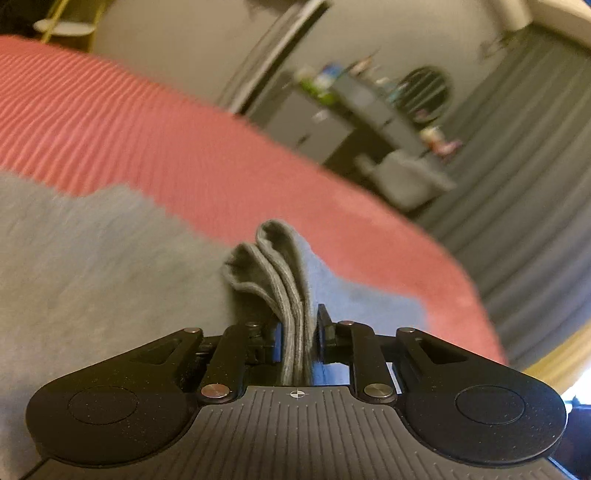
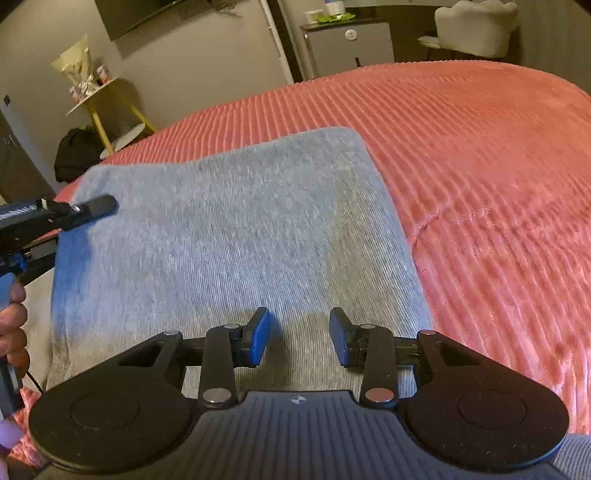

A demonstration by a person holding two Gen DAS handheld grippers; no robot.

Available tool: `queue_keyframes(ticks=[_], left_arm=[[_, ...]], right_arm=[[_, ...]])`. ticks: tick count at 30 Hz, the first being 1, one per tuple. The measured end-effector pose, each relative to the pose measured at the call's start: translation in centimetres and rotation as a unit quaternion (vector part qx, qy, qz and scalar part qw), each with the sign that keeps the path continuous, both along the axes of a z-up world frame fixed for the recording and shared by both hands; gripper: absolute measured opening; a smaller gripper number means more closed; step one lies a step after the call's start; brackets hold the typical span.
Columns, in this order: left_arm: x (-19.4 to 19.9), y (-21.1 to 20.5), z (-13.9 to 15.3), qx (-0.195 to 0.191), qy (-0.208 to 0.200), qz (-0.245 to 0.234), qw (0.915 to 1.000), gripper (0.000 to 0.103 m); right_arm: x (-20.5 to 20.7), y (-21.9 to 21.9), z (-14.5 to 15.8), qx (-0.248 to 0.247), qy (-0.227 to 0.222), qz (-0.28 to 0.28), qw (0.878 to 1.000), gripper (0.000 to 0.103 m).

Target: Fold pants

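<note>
The grey pants (image 2: 229,229) lie folded on the red ribbed bedspread (image 2: 480,166). My left gripper (image 1: 300,332) is shut on a bunched edge of the pants (image 1: 273,266), with several fabric layers standing up between its fingers. It also shows at the left of the right wrist view (image 2: 92,206), at the pants' left edge. My right gripper (image 2: 300,336) is open and empty, its blue pads (image 2: 258,338) hovering just over the near part of the pants.
The bed's far edge (image 1: 369,206) drops off toward a dark cabinet (image 1: 332,125) and grey curtains (image 1: 517,184). In the right wrist view a yellow side table (image 2: 99,107), a black bag (image 2: 77,151) and a white chair (image 2: 476,29) stand beyond the bed.
</note>
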State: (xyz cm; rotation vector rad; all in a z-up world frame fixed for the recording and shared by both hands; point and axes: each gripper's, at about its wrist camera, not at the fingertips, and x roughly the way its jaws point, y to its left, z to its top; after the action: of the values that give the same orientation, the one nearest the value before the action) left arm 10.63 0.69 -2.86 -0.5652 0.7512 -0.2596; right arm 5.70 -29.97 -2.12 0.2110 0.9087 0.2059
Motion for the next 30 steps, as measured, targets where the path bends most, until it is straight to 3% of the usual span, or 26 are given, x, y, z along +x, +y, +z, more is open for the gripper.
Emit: queue_keyframes(ticks=[2, 8, 13, 15, 18, 19, 21, 23, 26, 30], left_arm=[[-0.3, 0.5, -0.9, 0.011, 0.021, 0.014, 0.9996, 0.034], [-2.8, 1.3, -0.3, -0.032, 0.068, 0.008, 0.9971, 0.048], [-4.5, -1.2, 0.5, 0.023, 0.089, -0.017, 0.9956, 0.050], [-5.4, -2.0, 0.4, 0.055, 0.085, -0.020, 0.9947, 0.047], [-6.4, -2.8, 0.9, 0.093, 0.075, -0.019, 0.9927, 0.039], [-6.7, -2.9, 1.1, 0.097, 0.073, -0.017, 0.9925, 0.036], [-7.2, -3.1, 1.2, 0.102, 0.072, -0.014, 0.9921, 0.027], [-7.9, -3.2, 1.4, 0.105, 0.071, -0.006, 0.9919, 0.022], [-8.8, -3.0, 1.8, 0.113, 0.066, 0.000, 0.9914, 0.020], [-9.1, -3.5, 2.5, 0.138, 0.055, 0.009, 0.9889, 0.022]], right_arm=[[0.2, 0.3, -0.2, -0.012, 0.004, 0.004, 1.000, 0.037], [-0.2, 1.3, 0.3, -0.039, -0.001, 0.015, 0.999, 0.042], [-2.1, 1.8, 0.7, -0.079, 0.008, 0.030, 0.996, 0.042], [-2.8, 2.1, 0.7, -0.091, 0.007, 0.038, 0.995, 0.042], [-3.0, 1.8, 0.9, -0.071, 0.006, 0.045, 0.996, 0.040], [-3.0, 1.5, 1.0, -0.054, 0.006, 0.047, 0.997, 0.032], [-3.0, 1.4, 1.0, -0.032, 0.006, 0.053, 0.998, 0.028], [-3.0, 1.8, 0.7, -0.058, 0.008, 0.061, 0.996, 0.027], [-3.3, 2.5, 0.9, -0.088, 0.008, 0.072, 0.994, 0.027], [-3.3, 1.4, 1.2, -0.059, 0.008, 0.060, 0.996, 0.027]])
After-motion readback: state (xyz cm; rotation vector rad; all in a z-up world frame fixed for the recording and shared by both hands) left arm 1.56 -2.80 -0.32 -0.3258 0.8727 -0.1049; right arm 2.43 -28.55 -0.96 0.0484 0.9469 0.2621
